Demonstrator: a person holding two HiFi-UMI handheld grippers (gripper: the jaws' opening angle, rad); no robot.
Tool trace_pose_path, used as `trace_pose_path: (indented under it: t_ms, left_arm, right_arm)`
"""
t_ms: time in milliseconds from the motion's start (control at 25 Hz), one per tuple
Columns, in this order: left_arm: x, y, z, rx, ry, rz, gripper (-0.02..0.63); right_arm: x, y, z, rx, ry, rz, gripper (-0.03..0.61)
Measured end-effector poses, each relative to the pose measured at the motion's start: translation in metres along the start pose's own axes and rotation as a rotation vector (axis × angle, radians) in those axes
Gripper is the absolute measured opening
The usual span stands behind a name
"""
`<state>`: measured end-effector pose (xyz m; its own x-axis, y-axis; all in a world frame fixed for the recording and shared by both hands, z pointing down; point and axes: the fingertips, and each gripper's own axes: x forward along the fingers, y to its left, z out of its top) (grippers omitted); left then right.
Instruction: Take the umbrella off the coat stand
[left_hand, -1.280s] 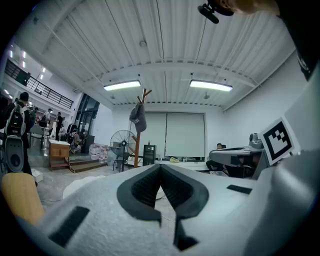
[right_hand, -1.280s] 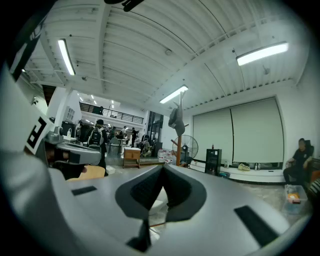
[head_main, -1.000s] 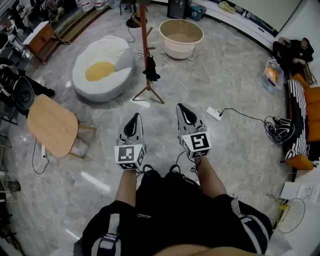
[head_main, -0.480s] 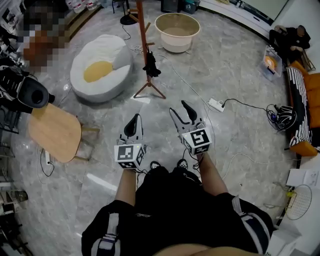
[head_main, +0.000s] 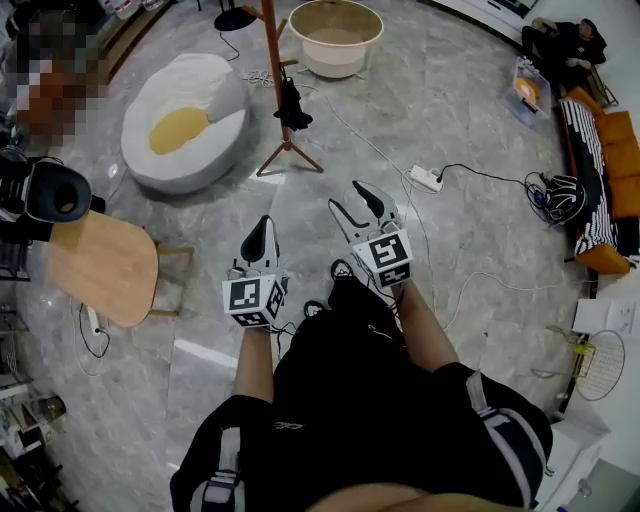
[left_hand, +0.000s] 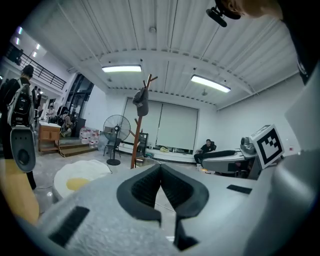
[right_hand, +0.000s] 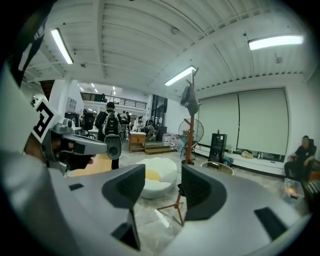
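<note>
The black umbrella (head_main: 290, 105) hangs on the coat stand (head_main: 277, 60). Open floor (head_main: 300, 200) lies between the stand and both tongs. Left tongs (head_main: 264, 222) are pressed together. Right tongs (head_main: 350, 197) have just been opening and are spread, nothing between. A round tub (head_main: 335, 62) sits just beyond the stand.

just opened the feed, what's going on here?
A person holding a gripper in each hand faces the coat stand, where the black umbrella hangs folded from a low peg. Neither gripper has reached it; open floor lies between. The left gripper is shut and empty. The right gripper has just been opening its jaws, with nothing between them. The umbrella is not yet touched.
</note>
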<state>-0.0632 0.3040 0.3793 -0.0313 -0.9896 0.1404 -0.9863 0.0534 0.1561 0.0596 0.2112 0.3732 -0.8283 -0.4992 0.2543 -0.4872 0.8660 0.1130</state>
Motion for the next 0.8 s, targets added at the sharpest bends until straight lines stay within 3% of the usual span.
trace_pose_path:
  t_ms: [360,800]
  left_arm:
    - [0.025,0.038,0.001,0.005,0.015,0.031,-0.002]
    - [0.141,0.071,0.014,0.021,0.049,-0.007,-0.002]
  right_arm:
    - [0.042,-0.015,-0.006,0.046,0.029,-0.027,0.232]
    - [0.133,-0.095,0.005,0.094,0.017,-0.039,0.259]
